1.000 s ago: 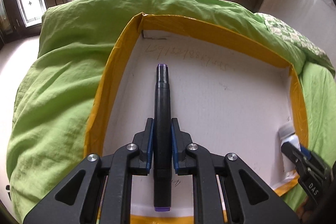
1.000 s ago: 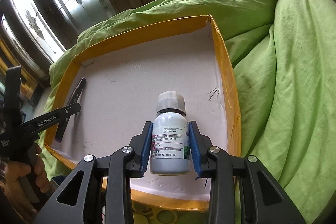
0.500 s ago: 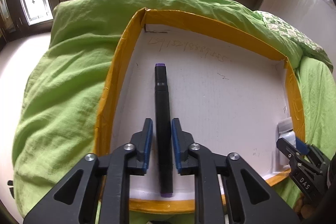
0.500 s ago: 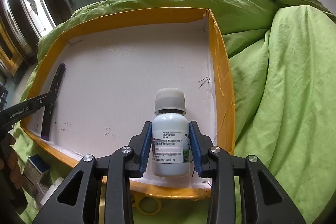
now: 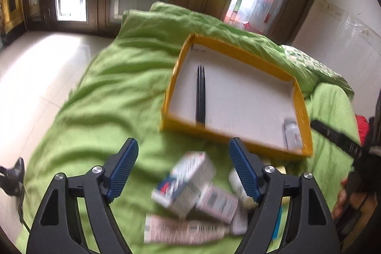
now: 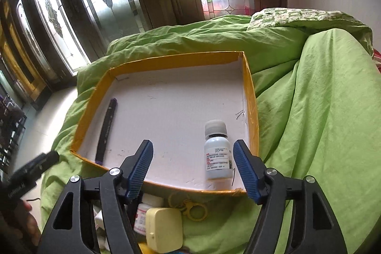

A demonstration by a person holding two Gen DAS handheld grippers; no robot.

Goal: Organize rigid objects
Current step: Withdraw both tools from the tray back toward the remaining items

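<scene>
A shallow tray with a yellow rim (image 5: 240, 49) (image 6: 176, 58) and a white floor lies on a green bedcover. A black marker (image 5: 200, 97) (image 6: 107, 130) lies along its left side. A small white bottle with a grey cap (image 5: 291, 135) (image 6: 218, 154) rests in its near right corner. My left gripper (image 5: 182, 146) is back from the tray over blurred medicine boxes (image 5: 188, 182), its jaws opening wide with nothing between them. My right gripper (image 6: 193, 146) hovers at the tray's near edge, jaws opening. The bottle shows between its fingers, untouched.
On the bedcover in front of the tray lie a cream case (image 6: 164, 227), a yellow ring clip (image 6: 190, 206), a small white bottle (image 6: 147, 208) and a flat printed box (image 5: 181, 230). Tiled floor (image 5: 35, 77) lies left of the bed. Dark glazed doors stand behind.
My left gripper let go of the marker, opened wide and drew back from the tray to above the boxes. My right gripper released the bottle and pulled back and up.
</scene>
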